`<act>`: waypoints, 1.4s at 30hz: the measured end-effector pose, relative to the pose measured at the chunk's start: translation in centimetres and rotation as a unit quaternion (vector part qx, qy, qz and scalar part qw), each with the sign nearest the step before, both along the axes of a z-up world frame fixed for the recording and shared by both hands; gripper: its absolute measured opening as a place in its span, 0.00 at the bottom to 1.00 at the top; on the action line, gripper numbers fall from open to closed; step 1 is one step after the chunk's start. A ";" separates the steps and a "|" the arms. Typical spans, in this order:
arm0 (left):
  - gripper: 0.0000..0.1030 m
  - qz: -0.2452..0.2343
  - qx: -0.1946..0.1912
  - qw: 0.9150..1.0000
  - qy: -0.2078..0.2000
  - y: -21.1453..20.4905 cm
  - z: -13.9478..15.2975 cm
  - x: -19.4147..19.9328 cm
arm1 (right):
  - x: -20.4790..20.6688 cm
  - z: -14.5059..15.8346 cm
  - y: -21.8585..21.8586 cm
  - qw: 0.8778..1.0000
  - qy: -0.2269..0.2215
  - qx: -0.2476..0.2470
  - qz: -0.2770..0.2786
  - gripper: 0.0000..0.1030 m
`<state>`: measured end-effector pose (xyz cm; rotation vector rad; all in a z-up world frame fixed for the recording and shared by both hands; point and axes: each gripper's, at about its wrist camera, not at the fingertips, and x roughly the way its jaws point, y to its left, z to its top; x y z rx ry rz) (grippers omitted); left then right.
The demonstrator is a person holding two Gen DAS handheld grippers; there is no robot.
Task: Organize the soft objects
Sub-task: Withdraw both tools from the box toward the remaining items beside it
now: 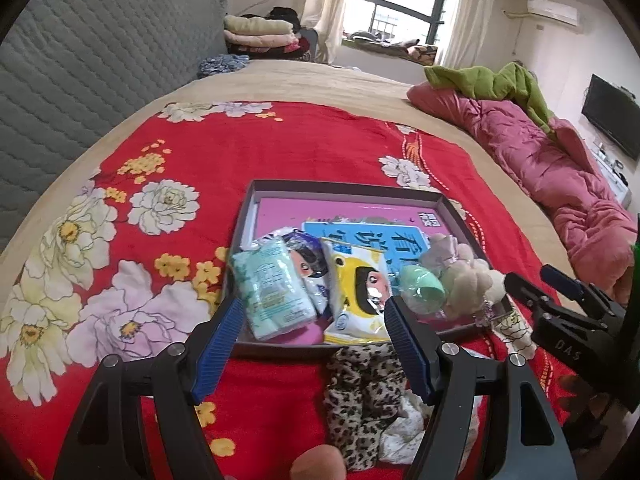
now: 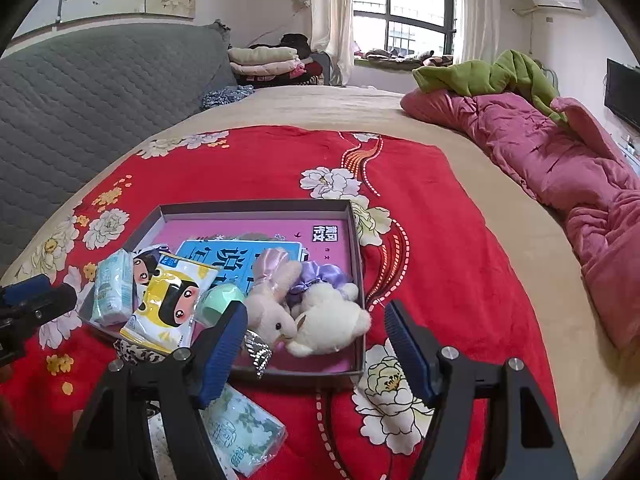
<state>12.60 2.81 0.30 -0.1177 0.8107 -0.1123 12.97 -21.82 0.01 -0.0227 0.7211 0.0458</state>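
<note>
A shallow grey tray [image 1: 348, 188] [image 2: 256, 206] lies on the red flowered blanket [image 1: 280, 148]. It holds a pink book, a blue book, a pale green tissue pack [image 1: 272, 292], a yellow cartoon pack [image 1: 356, 292], a mint egg-shaped thing [image 1: 422, 288] and two plush toys. My left gripper [image 1: 315, 308] stands open over the tray's near edge, above a leopard-print cloth [image 1: 368, 396]. My right gripper [image 2: 316, 312] is open just short of the pink plush rabbit [image 2: 276, 312] and the white plush [image 2: 332, 316]; its pads touch neither. A floral tissue pack [image 2: 244, 432] lies outside the tray.
A crumpled pink quilt [image 2: 560, 168] with a green blanket [image 2: 480, 72] fills the bed's right side. The grey quilted headboard [image 1: 80, 72] is at the left, folded clothes [image 1: 260, 34] behind. A thumb [image 1: 318, 464] shows at the bottom edge.
</note>
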 end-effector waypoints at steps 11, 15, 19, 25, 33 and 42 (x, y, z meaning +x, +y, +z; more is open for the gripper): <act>0.73 0.036 -0.001 0.999 -0.020 2.5 1.6 -2.4 | -2.3 4.0 -0.2 0.998 -0.067 0.006 0.003 0.69; 0.73 0.042 -0.002 0.999 -0.030 2.9 2.7 -3.5 | -3.6 5.7 -0.2 0.995 -0.091 0.023 0.017 0.69; 0.73 0.037 0.004 0.999 -0.034 2.7 3.5 -4.5 | -4.6 6.7 0.0 0.994 -0.099 0.031 0.030 0.69; 0.73 0.036 0.007 0.999 -0.034 2.5 4.0 -5.9 | -6.6 7.3 0.6 0.992 -0.100 0.048 0.053 0.69; 0.73 0.029 0.014 0.999 -0.023 2.3 4.0 -7.6 | -8.6 7.5 0.9 0.991 -0.100 0.050 0.070 0.70; 0.73 0.015 0.023 1.000 -0.001 2.0 2.7 -9.3 | -10.5 6.2 1.1 0.992 -0.070 0.061 0.088 0.70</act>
